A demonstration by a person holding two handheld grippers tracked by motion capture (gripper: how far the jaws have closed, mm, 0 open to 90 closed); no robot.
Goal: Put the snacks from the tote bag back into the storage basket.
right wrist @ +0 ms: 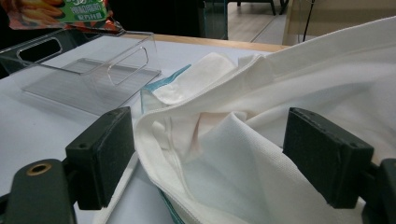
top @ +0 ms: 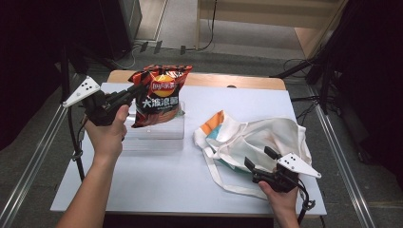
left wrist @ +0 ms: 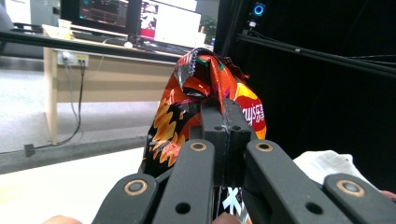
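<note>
Your left claw (top: 139, 90) is clamped tight on the upper edge of the chip bag (top: 160, 95), and in the left gripper view you can see the two black jaws pressed together with the crinkled red and orange foil of the bag (left wrist: 196, 107) pinched between them. The bag hangs upright from that grip, lifted over the clear plastic bin (top: 159, 130) that sits on the white counter (top: 157, 180) toward its far left part; the bag's lower end is at or just inside the bin's top, though you cannot tell whether it touches the bin. Your left hand (top: 107, 133) grips the tool from below, with its grey plate pointing out to the left. Your right claw (top: 259, 159) stands wide at the near edge of the white tote bag (top: 259, 135), which lies crumpled on the right half of the counter with its strap trailing toward you. In the right gripper view the two pads sit well apart with a fold of the tote's cloth (right wrist: 224, 154) rising between them, and neither pad presses on it. The clear bin (right wrist: 88, 74) shows there beyond the cloth, just beside the tote.
</note>
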